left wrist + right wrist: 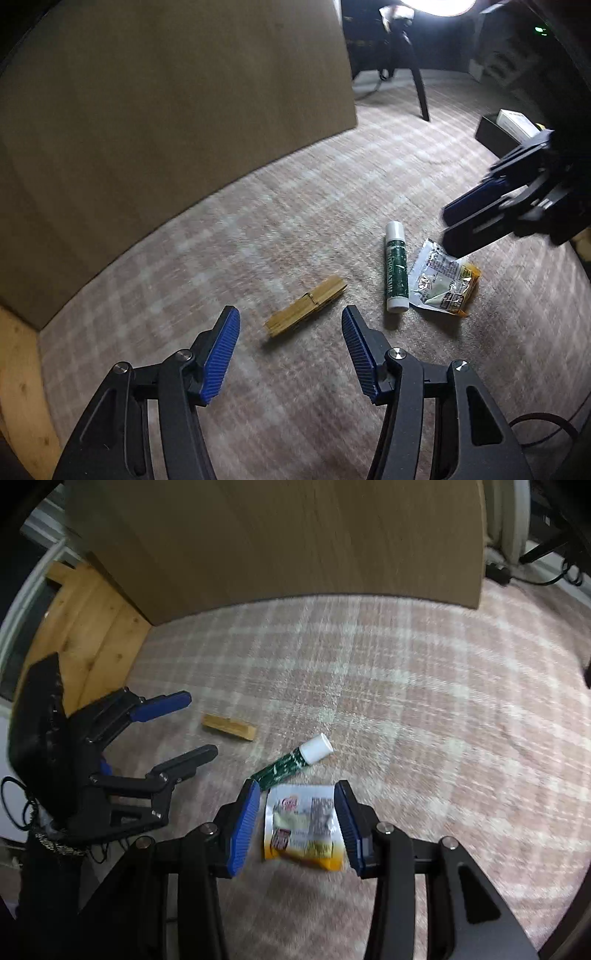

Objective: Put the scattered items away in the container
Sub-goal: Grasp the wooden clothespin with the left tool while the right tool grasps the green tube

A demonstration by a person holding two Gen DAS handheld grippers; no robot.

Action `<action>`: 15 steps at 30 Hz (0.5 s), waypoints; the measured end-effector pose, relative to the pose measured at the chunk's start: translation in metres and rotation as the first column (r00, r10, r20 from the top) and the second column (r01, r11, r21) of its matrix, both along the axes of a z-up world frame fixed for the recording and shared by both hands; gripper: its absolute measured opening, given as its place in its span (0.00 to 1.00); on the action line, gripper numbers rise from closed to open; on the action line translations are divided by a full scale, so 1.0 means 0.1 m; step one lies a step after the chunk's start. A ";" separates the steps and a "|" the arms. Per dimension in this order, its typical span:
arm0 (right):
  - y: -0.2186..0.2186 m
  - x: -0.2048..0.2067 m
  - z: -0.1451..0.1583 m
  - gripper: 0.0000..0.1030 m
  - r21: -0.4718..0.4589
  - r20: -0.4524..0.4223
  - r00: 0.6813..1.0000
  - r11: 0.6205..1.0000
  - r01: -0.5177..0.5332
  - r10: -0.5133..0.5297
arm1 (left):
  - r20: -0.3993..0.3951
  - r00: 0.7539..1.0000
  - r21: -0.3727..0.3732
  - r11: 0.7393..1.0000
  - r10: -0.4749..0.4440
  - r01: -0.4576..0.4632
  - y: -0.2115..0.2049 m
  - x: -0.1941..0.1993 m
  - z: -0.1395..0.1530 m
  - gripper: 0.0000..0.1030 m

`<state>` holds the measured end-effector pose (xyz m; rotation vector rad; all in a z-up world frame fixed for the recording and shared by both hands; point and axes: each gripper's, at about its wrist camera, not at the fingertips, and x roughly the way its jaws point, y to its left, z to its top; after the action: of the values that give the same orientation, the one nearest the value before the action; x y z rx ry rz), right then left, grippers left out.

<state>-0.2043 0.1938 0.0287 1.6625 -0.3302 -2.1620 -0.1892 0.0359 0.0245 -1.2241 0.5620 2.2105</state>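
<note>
Lying under everything: plaid carpet (406, 686), brown panel (166, 110) standing behind. Hovering over carpet: left gripper (290, 317), jaws spread, wooden clothespin (306, 306) lying just ahead between the fingers, untouched. Straddling snack packet (301, 825): right gripper (295, 794), jaws apart, blue pads (245, 823) beside packet edges, contact unclear. Resting beside packet: green-and-white tube (396, 266). Sitting far right: black container (495, 133).
</note>
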 end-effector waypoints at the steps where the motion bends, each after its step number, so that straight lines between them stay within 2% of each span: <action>1: -0.02 -0.02 -0.03 0.39 0.003 0.006 1.000 1.000 0.003 -0.003 | 0.007 1.000 -0.006 1.000 -0.013 0.013 0.02 -0.02 -0.04 0.53; 4: -0.13 -0.09 -0.12 0.38 0.010 0.021 1.000 1.000 0.004 -0.005 | 0.029 0.998 -0.016 0.998 -0.053 0.053 0.10 -0.07 -0.15 0.52; 9: -0.36 -0.23 -0.17 0.37 0.028 0.007 1.000 1.000 -0.006 0.006 | 0.073 0.995 0.041 0.997 -0.063 0.060 0.12 -0.09 -0.20 0.35; 13: -0.47 -0.30 -0.17 0.33 0.063 -0.018 0.999 0.998 -0.031 0.032 | 0.090 0.995 0.087 0.996 -0.042 0.034 0.08 -0.03 -0.20 0.24; 15: -0.54 -0.32 -0.17 0.33 0.088 -0.029 0.998 0.995 -0.046 0.048 | 0.100 0.994 0.100 0.995 -0.035 0.025 0.05 0.01 -0.18 0.22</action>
<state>-0.2365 0.1395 0.0116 1.6642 -0.1887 -2.1934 -0.1885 0.0405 0.0061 -1.2603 0.4222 2.1110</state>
